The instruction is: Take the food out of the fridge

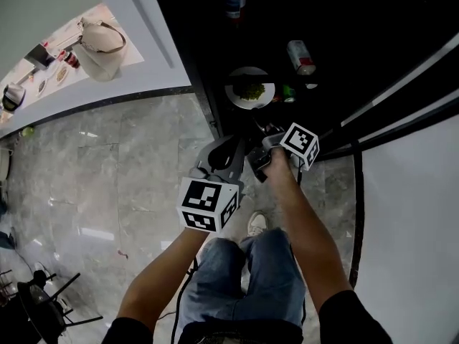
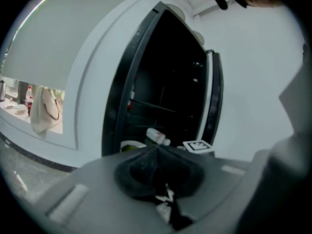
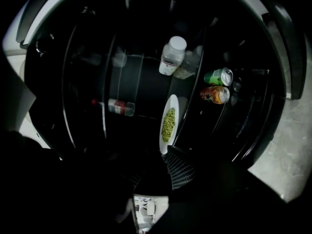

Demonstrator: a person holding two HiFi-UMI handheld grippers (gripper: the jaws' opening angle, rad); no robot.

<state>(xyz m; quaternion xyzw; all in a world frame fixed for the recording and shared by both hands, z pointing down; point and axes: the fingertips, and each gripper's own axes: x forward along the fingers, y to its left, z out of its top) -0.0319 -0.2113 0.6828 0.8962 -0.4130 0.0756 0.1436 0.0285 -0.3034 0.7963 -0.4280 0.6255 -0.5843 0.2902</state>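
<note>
On the grey marble floor [image 1: 107,185], facing the open dark fridge [image 1: 358,34].
Plate of greens [image 1: 249,90] on a shelf; left tongs [image 2: 157,148] clenched empty, right tongs [image 3: 151,172] released.

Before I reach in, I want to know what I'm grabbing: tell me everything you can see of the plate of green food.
The plate is white, round and shallow, ceramic by its look, with a loose heap of small green pieces in its middle. It lies flat low inside the open fridge, two cans close beside it. Nothing touches its rim; the right gripper, jaws open and empty, is short of it.
</note>
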